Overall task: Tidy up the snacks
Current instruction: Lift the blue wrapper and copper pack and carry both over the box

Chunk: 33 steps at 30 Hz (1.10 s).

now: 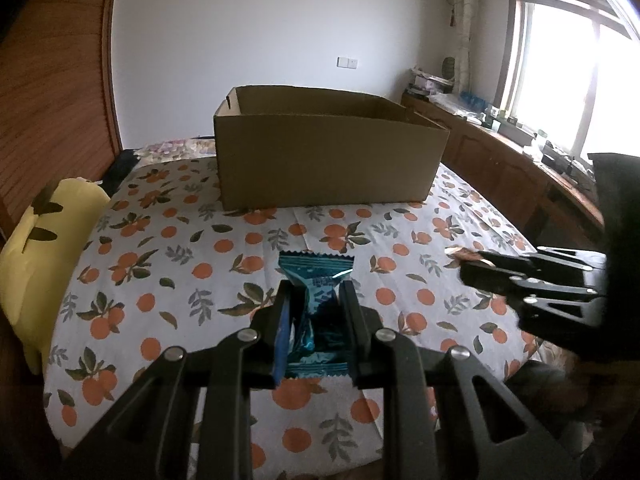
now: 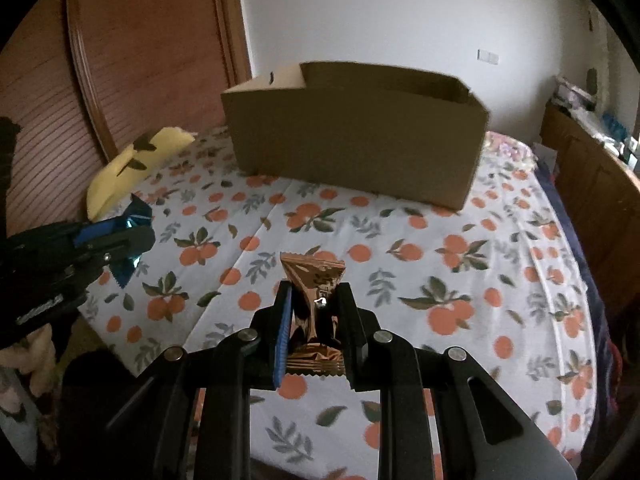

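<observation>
On the left, the left gripper (image 1: pixel 314 304) has its jaws pinched on a blue snack packet (image 1: pixel 316 280), held above the bed (image 1: pixel 200 248) with the orange-print sheet. On the right, the right gripper (image 2: pixel 314 304) clamps a bronze snack packet (image 2: pixel 314 280) the same way. Both packets look light, crinkly and slippery — the foil probably crushes easily, so a hold across the middle seems safest. The cardboard box (image 1: pixel 328 160) stands open further back, well apart from both. The print on the wrappers is too small to read.
</observation>
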Tool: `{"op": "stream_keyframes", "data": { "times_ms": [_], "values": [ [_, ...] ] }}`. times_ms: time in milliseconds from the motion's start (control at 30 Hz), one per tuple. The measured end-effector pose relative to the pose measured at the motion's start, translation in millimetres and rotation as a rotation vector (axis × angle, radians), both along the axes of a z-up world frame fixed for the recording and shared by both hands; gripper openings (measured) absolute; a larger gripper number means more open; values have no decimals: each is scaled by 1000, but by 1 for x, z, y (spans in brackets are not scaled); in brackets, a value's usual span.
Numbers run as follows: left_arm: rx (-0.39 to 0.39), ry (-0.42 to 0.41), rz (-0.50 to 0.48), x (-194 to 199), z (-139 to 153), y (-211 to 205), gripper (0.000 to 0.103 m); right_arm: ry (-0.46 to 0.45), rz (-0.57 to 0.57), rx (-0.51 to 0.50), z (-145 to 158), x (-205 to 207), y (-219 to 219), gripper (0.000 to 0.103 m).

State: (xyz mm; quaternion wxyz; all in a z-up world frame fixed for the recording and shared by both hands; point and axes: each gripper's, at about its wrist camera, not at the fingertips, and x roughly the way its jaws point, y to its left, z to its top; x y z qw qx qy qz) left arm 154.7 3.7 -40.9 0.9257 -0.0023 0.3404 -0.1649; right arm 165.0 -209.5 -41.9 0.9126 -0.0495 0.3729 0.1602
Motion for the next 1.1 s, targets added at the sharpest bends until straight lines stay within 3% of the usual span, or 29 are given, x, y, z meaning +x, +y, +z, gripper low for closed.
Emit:
{"op": "stream_keyframes", "data": {
  "times_ms": [300, 600, 867, 1100],
  "values": [
    [15, -28, -16, 11, 14, -14, 21, -47, -23, 2, 26, -8, -27, 20],
    [14, -82, -68, 34, 58, -27, 21, -138, -17, -21, 73, -4, -36, 20],
    [15, -132, -91, 71, 99, -37, 21, -226, -10, -101, 111, 26, -28, 20],
    [32, -180, -89, 102, 122, -48, 21, -253, -7, -105, 122, 63, -20, 20]
  ]
}}
